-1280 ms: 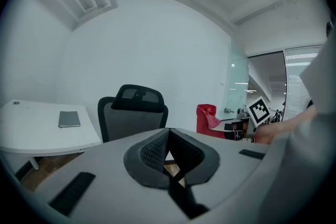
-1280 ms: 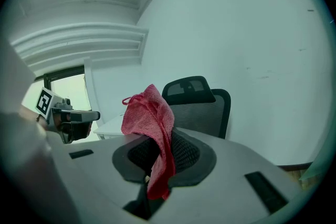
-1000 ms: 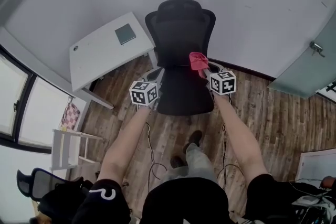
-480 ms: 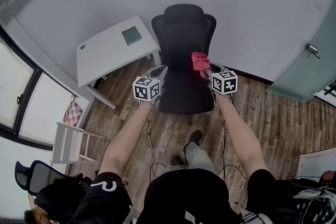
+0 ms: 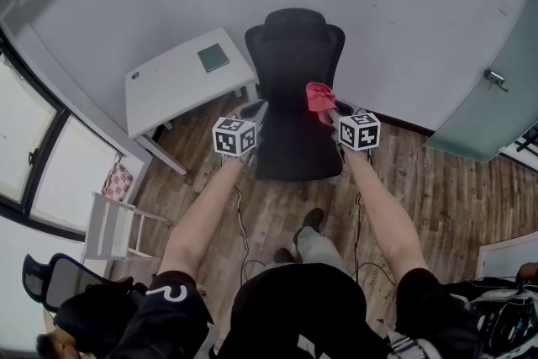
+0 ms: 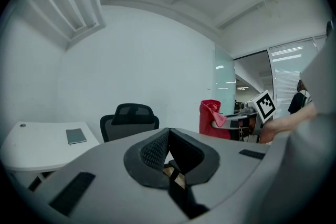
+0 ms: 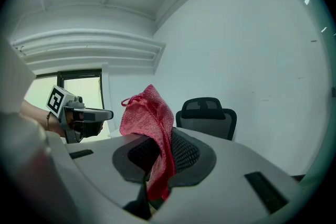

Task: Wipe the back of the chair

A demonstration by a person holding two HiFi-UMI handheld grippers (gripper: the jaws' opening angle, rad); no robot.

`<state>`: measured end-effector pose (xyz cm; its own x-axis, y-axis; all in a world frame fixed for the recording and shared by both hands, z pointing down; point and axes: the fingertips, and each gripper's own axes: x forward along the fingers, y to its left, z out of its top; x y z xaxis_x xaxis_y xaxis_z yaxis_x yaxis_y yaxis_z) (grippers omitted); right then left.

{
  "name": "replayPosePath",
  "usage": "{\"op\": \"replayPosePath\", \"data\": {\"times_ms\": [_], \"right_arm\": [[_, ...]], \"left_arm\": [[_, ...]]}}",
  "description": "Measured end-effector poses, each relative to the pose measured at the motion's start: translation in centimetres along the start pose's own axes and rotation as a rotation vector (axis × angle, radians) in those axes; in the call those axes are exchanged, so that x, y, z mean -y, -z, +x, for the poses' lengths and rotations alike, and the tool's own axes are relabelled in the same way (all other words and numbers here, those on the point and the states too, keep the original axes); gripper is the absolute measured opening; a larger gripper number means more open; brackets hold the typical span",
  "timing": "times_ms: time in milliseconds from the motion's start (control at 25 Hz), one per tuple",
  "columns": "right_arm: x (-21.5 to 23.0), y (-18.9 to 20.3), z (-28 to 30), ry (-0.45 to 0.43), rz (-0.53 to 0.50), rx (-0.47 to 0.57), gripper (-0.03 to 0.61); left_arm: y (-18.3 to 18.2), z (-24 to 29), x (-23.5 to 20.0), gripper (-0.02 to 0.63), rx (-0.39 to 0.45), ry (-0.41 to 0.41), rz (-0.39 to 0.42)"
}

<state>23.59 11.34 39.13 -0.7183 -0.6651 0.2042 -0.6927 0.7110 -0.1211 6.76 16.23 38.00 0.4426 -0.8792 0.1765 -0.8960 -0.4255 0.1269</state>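
A black office chair (image 5: 294,55) stands against the white wall, facing me, with its headrest at the top; it also shows in the left gripper view as the chair (image 6: 129,120) and in the right gripper view as the chair (image 7: 206,115). My right gripper (image 5: 329,107) is shut on a red cloth (image 5: 319,97), held up in front of the chair's right side. The cloth (image 7: 152,131) hangs between its pads. My left gripper (image 5: 255,111) is at the chair's left side, shut with nothing in it.
A white desk (image 5: 181,80) with a grey notebook (image 5: 213,58) stands left of the chair. A glass door (image 5: 492,105) is at the right. A white rack (image 5: 113,231) and another black chair (image 5: 55,286) stand at the lower left. Cables (image 5: 244,240) lie on the wood floor.
The view has shifted slightly, so chair and desk sit a little further right in it. Both grippers hold almost the same places in front of the chair.
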Motion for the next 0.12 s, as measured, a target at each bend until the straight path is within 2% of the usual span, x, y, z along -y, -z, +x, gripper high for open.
{"op": "replayPosePath", "data": {"times_ms": [120], "right_arm": [[-0.89,-0.05,-0.26,-0.004,-0.004,0.009,0.066]], "left_arm": [[0.32,-0.90,-0.06,0.026,0.001,-0.003,0.000]]}}
